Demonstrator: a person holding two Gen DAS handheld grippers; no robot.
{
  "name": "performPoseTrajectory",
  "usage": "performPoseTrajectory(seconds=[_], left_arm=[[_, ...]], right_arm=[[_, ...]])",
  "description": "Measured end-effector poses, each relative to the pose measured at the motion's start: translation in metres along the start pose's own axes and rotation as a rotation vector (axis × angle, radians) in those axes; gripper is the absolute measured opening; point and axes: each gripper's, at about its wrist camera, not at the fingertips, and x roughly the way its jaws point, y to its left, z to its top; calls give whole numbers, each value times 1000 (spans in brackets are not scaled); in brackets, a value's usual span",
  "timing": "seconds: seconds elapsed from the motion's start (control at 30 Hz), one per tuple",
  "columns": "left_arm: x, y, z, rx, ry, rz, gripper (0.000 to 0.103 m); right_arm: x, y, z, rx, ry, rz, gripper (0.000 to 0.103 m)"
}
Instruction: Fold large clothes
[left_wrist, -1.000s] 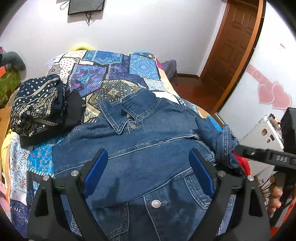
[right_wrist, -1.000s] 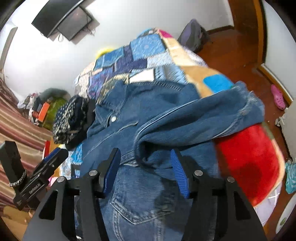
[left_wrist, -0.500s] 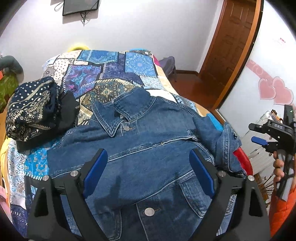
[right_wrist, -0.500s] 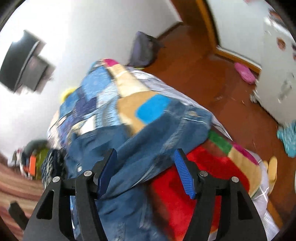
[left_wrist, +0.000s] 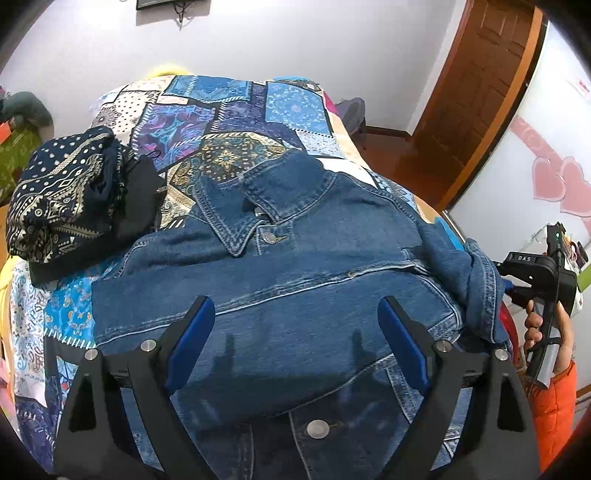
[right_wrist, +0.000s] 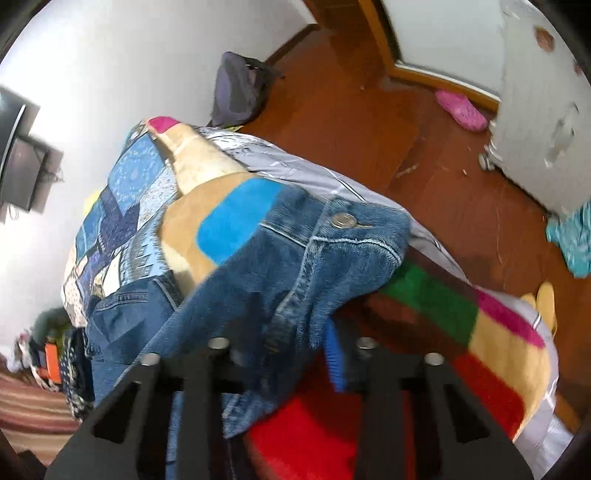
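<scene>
1. Bed (left_wrist: 236, 122): covered by a patchwork quilt in blues, purples and tan. Its far end lies near the white wall; its right edge drops to a wooden floor (right_wrist: 369, 122), which is open between the bed and the door (left_wrist: 476, 92).
2. Bed corner, right wrist view: a fleece blanket (right_wrist: 491, 332) in red, green, pink and tan blocks hangs over the near right edge, with a grey sheet edge showing beneath it.
3. Floor items: a pink slipper (right_wrist: 461, 109) by the door frame, a teal cloth (right_wrist: 572, 236) at the far right, and a grey bag (right_wrist: 240, 88) against the wall at the bed's far end.
4. Denim jacket (left_wrist: 295, 280): blue, spread front-up across the middle of the bed, collar towards the far end, metal buttons fastened at collar and lower placket. One sleeve lies folded across the chest. The right sleeve, with its buttoned cuff (right_wrist: 351, 229), bunches at the bed's right edge.
5. Folded clothes (left_wrist: 62, 199): a navy patterned pile on a black piece, on the bed's left side, just beside the jacket's shoulder.
6. Left gripper (left_wrist: 295, 332): hovers over the jacket's lower front, jaws spread wide, nothing between them.
7. Right gripper (right_wrist: 295, 347): at the bed's right edge, jaws having just been closing, now clamped on the denim of the right sleeve; one blue pad shows beside the cloth.
8. Person's hand (left_wrist: 543, 325), in an orange sleeve, holds the right gripper's handle.
</scene>
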Motion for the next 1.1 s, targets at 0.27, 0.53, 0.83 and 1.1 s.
performPoseTrajectory(seconds=[0.27, 0.53, 0.83, 1.1], left_arm=[[-11, 25, -1, -69, -22, 4, 90], [-35, 57, -4, -141, -74, 17, 90], [-70, 119, -19, -268, -143, 55, 90], [-75, 160, -42, -384, -123, 31, 90]], right_arm=[[-67, 86, 8, -236, -195, 88, 14], [-122, 190, -29, -501, -260, 329, 13], [-97, 290, -114, -825, -97, 445, 13], [-60, 313, -160, -1016, -49, 335, 56]])
